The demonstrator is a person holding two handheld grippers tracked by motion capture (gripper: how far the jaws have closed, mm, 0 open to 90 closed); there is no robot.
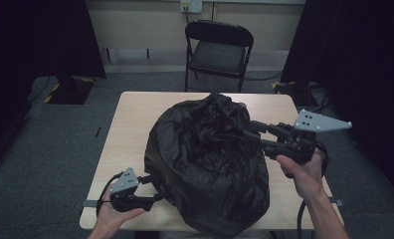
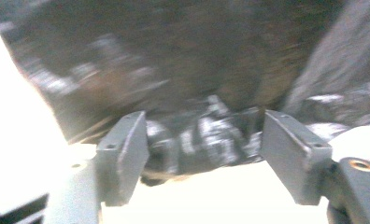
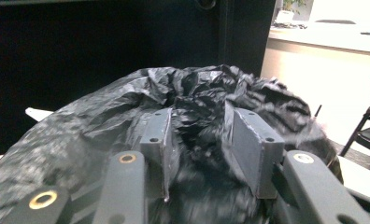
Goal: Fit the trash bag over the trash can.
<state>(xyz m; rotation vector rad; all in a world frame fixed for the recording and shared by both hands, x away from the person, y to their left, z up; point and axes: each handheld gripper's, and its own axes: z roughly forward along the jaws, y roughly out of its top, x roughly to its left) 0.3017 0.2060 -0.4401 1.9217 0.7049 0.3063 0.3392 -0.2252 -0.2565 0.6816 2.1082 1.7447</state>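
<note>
From where I sit, the light wooden surface (image 1: 130, 114) is the biggest thing in play, standing on grey carpet with a black folding chair (image 1: 218, 50) pushed up behind its far edge. On it, taking up most of the middle and reaching to the near edge, sits a full black rubbish bag (image 1: 205, 164), its crumpled neck bunched up at the top

My right tongs (image 1: 252, 130) are raised at the bag's upper right side, pointing in at the gathered neck. In the right gripper view the wrinkled plastic (image 3: 199, 121) lies between the two jaws and seems to touch both, so I read them as pinching a fold of the bag there, with the jaws standing partly apart around it

My left tongs (image 1: 152, 186) are low at the bag's near left flank, close to the surface. In the blurred left gripper view the jaws stand spread, with a creased bit of the bag's bottom edge (image 2: 206, 140) between them but gaps on both sides, so nothing is gripped
</note>
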